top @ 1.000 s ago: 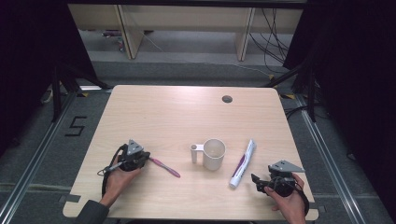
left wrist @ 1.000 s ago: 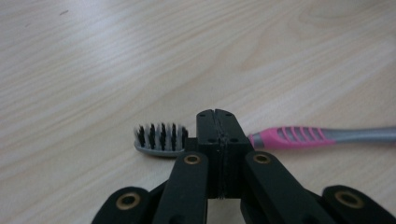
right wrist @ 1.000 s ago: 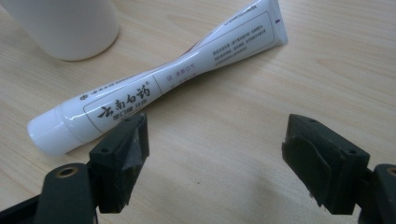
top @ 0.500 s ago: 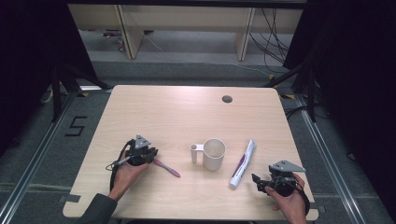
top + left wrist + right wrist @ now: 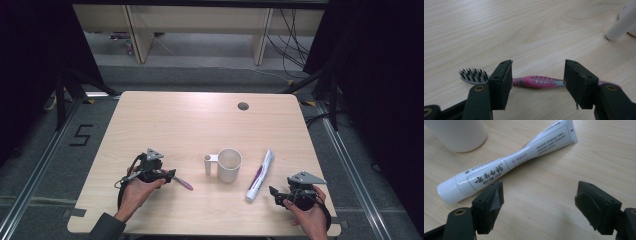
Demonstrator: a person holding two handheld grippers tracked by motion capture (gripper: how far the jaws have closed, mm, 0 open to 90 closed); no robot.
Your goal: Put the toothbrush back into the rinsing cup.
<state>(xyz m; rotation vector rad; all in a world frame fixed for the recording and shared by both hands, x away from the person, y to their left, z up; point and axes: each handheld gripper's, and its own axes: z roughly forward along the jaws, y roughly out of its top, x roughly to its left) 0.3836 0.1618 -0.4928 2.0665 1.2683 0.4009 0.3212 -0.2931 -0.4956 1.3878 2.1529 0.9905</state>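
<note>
Lower left: my left gripper (image 5: 537, 82), jaws just opening, straddles w/o pinching the pink-handled plastic toothbrush (image 5: 534, 81) lying flat; right gripper (image 5: 539, 205) open beside white toothpaste tube (image 5: 506, 162), ready to grab.

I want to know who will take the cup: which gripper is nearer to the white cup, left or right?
Left, narrowly. The left gripper sits left of the white cup, over the pink toothbrush; the right gripper is to its right, beyond the toothpaste tube.

Glossy plastic toothpaste tube (image 5: 509, 162) and rubbery-gripped pink toothbrush (image 5: 534, 81) lie on matt wood-grain table (image 5: 200, 120).
</note>
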